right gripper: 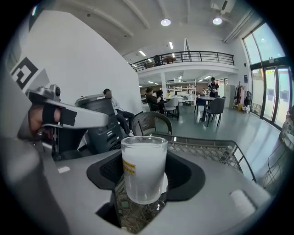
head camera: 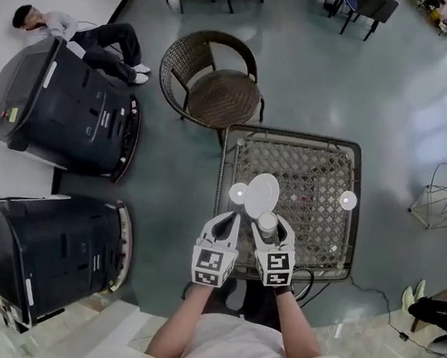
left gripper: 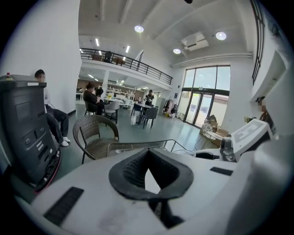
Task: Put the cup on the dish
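Note:
A frosted glass cup [right gripper: 144, 167] with a yellow label stands upright between the black pads of my right gripper [right gripper: 144, 170], which is shut on it. From the head view the cup [head camera: 267, 221] sits in the right gripper [head camera: 268, 224] just at the near edge of the white dish [head camera: 262, 192]. The dish lies on the glass-topped wicker table [head camera: 314, 214]. My left gripper [head camera: 231, 219] is beside the right one, near the table's front edge. Its pads [left gripper: 138, 170] meet at the tips, and it is shut with nothing held.
Two small white discs [head camera: 239, 191] [head camera: 348, 200] lie on the table left and right of the dish. A wicker chair [head camera: 216, 79] stands behind the table. Two large dark machines [head camera: 57, 107] [head camera: 43, 251] are on the left, with a person [head camera: 88, 34] seated by them.

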Motion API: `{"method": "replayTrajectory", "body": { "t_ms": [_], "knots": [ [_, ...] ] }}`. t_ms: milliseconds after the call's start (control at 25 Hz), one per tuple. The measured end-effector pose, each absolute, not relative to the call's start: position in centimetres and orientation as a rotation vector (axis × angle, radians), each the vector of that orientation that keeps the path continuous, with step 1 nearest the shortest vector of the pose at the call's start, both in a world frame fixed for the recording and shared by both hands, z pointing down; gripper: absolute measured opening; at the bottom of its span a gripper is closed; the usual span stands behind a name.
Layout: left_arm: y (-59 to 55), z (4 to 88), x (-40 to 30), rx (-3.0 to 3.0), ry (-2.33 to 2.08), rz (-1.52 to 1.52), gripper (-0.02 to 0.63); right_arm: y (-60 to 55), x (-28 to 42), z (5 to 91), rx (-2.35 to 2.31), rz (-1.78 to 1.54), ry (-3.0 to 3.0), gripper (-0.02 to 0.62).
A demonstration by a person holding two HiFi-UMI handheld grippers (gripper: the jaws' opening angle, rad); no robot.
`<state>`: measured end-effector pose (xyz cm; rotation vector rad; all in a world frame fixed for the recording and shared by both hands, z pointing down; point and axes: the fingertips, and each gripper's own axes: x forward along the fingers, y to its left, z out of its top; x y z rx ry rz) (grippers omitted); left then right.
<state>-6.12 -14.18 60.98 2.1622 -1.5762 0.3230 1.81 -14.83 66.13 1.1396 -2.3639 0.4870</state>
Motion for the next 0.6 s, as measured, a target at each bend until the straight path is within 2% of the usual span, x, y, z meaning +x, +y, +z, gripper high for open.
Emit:
{"method": "replayTrajectory", "body": {
  "t_ms": [600],
  "knots": [
    [-17.0,71.1,-6.9,2.040,-1.513,0.464,0.003,-20.8,0.8,76.8,1.148,0.541,-2.387,0.256]
  ]
}}
